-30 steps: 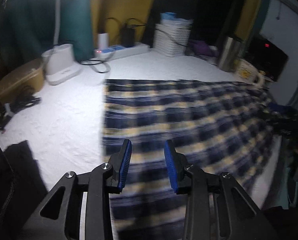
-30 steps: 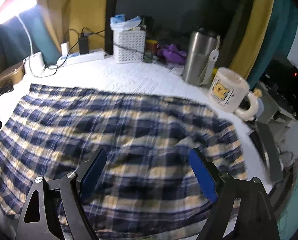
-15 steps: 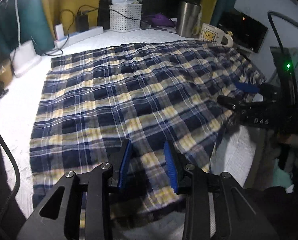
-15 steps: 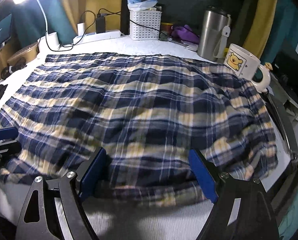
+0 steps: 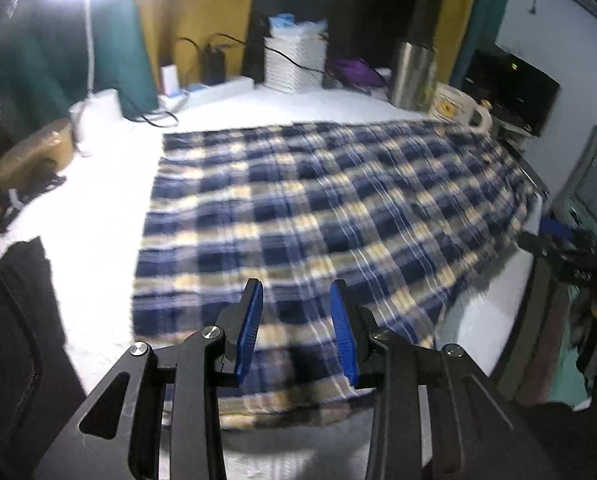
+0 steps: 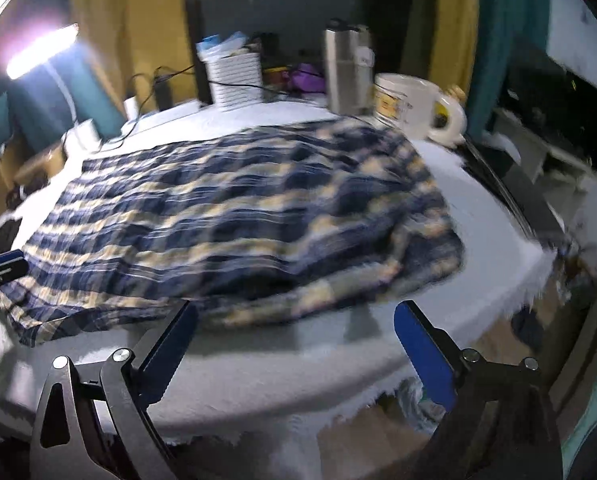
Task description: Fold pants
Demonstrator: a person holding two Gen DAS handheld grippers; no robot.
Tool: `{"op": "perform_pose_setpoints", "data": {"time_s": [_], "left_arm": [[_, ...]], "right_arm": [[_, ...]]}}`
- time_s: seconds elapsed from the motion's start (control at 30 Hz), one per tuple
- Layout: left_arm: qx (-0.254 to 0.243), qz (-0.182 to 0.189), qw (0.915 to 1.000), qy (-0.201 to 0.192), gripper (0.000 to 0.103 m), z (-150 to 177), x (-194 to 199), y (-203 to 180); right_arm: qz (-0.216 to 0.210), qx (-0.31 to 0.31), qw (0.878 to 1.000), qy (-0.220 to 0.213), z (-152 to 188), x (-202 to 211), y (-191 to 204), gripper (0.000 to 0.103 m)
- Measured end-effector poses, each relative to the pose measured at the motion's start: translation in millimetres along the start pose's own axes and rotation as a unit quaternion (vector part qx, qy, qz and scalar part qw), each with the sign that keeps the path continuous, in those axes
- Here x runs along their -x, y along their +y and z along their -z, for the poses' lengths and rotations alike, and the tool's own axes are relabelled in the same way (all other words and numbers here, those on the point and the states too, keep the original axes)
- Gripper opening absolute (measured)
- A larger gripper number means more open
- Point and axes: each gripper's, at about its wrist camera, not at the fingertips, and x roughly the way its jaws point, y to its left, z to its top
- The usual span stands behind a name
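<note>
- Lying flat across the white-covered table (image 5: 98, 208), the plaid pants (image 5: 318, 208) are spread wide with the near hem close to the table's front edge, a layout that leaves the whole cloth free to be folded.
- Left gripper (image 5: 296, 332) hovers over the near hem with its blue pads partly apart and nothing pinched between them (the cloth shows through the gap), placed, it seems, to take that hem.
- Right gripper (image 6: 294, 344) hangs off the pants' near right corner, its jaws opening wide and holding nothing; only bare table cover lies between them, which suggests it is lining up on the cloth's edge.
- Both views are smeared by motion, so whether the pants (image 6: 238, 216) are already doubled over once is hard to say; the rumpled right end hints at layers.
- Clutter is kept at the back: a white basket (image 5: 294, 64), a steel tumbler (image 6: 346, 72) and a mug (image 6: 414, 104), the mug just beside the cloth's far corner, and so the likeliest thing to be knocked in a fold.
- A lamp (image 6: 42, 50) glares from the left, lighting the working area.
</note>
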Motion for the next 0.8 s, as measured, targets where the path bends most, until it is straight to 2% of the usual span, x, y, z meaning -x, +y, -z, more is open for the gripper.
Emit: {"op": "perform_pose_setpoints", "data": {"time_s": [0.3, 0.8], "left_arm": [[0.025, -0.038, 0.9989, 0.005, 0.034, -13.3, -0.6, 13.4], [0.058, -0.078, 0.995, 0.021, 0.034, -31.3, -14.5, 37.5]], "right_arm": [[-0.047, -0.049, 0.998, 0.011, -6.7, -23.4, -29.3, 0.101], [-0.101, -0.095, 0.99, 0.003, -51.3, -62.0, -48.9, 0.103]]}}
